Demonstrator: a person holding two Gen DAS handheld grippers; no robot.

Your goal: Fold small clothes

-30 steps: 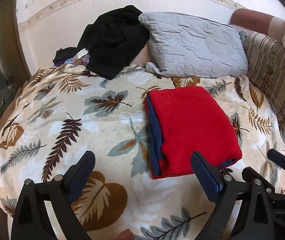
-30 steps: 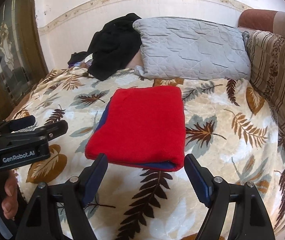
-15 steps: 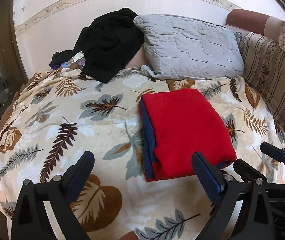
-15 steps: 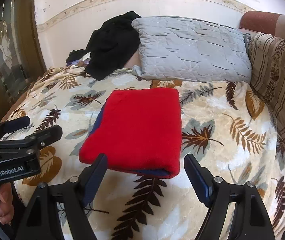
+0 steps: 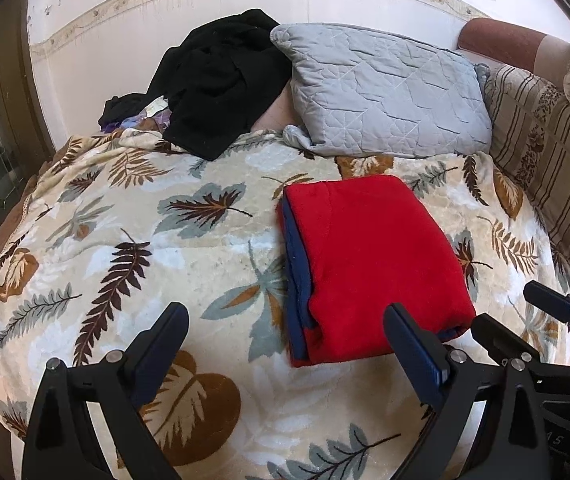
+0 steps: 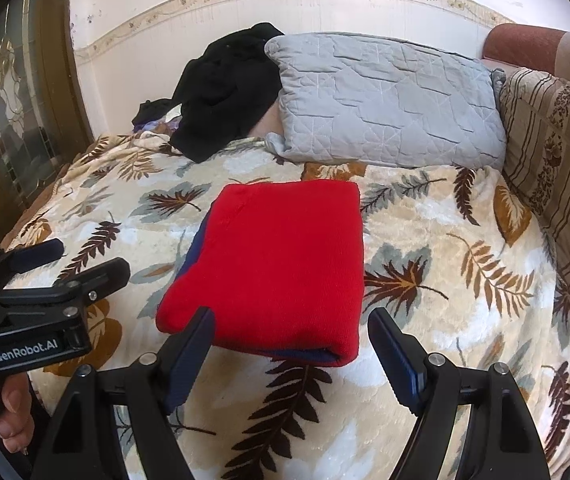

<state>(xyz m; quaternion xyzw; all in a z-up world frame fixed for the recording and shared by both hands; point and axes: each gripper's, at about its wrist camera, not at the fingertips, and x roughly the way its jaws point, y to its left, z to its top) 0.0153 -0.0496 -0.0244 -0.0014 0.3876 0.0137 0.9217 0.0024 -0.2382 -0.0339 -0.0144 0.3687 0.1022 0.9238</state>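
A red garment with a blue inner layer point(image 5: 369, 264) lies folded into a neat rectangle on the leaf-patterned blanket point(image 5: 133, 248). It also shows in the right wrist view point(image 6: 281, 264). My left gripper point(image 5: 285, 340) is open and empty, above the blanket in front of the fold's near left corner. My right gripper point(image 6: 291, 340) is open and empty, just in front of the fold's near edge. The left gripper also appears at the left edge of the right wrist view point(image 6: 73, 260), and the right one at the right edge of the left wrist view point(image 5: 525, 316).
A grey quilted pillow point(image 5: 385, 92) and a heap of black clothes point(image 5: 221, 76) lie at the back against the wall. A striped brown cushion point(image 5: 553, 160) lines the right side. A glazed door point(image 6: 13, 112) stands at the left.
Both grippers have drawn back slightly toward me, away from the folded red garment. Both stay open. The garment has not moved.
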